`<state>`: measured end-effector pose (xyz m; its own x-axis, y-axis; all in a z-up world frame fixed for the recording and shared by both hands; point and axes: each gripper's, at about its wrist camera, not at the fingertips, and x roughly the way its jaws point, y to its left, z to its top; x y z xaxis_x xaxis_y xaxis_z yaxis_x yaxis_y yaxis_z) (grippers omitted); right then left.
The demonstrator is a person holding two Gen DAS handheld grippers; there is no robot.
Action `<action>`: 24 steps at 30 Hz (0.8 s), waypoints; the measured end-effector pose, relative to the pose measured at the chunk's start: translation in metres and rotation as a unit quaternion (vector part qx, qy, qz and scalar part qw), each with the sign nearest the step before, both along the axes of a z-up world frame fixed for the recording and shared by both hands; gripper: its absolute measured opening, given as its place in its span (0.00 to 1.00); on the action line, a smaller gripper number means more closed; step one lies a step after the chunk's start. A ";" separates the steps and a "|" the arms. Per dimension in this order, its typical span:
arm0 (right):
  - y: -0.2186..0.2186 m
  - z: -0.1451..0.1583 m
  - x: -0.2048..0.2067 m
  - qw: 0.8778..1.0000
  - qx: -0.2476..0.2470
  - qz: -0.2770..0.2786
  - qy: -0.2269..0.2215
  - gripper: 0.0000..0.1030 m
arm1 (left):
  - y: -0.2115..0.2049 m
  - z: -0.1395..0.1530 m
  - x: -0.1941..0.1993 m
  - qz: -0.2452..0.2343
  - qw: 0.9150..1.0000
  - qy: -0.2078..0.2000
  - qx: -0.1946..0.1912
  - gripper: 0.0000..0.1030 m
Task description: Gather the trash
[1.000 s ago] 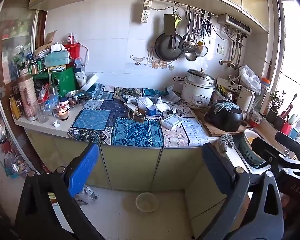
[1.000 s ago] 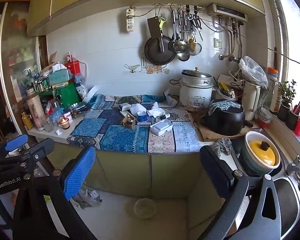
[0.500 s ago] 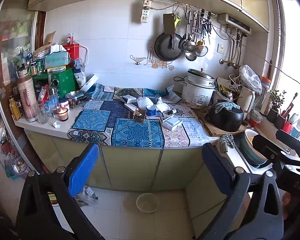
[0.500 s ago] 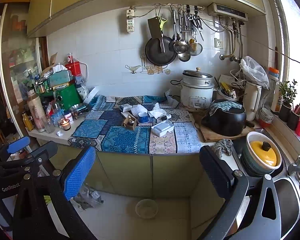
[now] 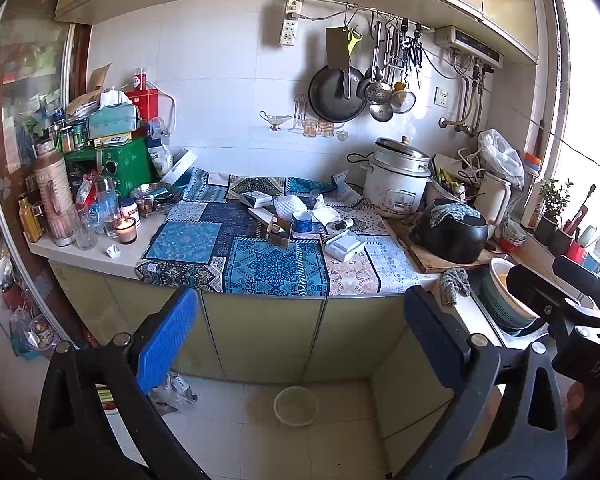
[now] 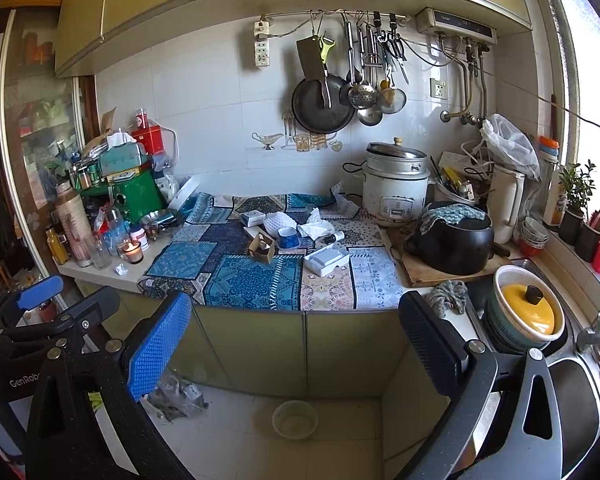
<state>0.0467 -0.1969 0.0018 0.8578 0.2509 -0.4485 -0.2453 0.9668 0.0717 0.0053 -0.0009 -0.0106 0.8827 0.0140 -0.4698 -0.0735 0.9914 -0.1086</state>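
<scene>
- Two grippers hang well short of the tabletop (image 5: 100, 256), both facing it: the left gripper (image 5: 300, 344) and the right gripper (image 6: 296, 340) each have jaws wide apart and hold nothing
- Trash lies on the patterned cloth (image 5: 276, 266) at about 12 o'clock from each gripper: a crumpled tissue (image 6: 315, 227), a blue paper cup (image 6: 288, 237), a small brown box (image 6: 263, 249) and an open white box (image 6: 327, 259)
- A small paper ball (image 5: 113, 251) sits on bare tabletop at 10 o'clock, near a lit candle (image 5: 125, 230)
- A round bowl (image 6: 294, 419) stands on the floor at 6 o'clock below the cloth
</scene>
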 end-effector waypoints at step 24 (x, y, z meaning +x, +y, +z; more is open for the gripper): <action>-0.004 -0.004 0.004 1.000 0.008 0.001 0.004 1.00 | -0.001 0.002 0.004 0.006 1.000 0.001 0.004 1.00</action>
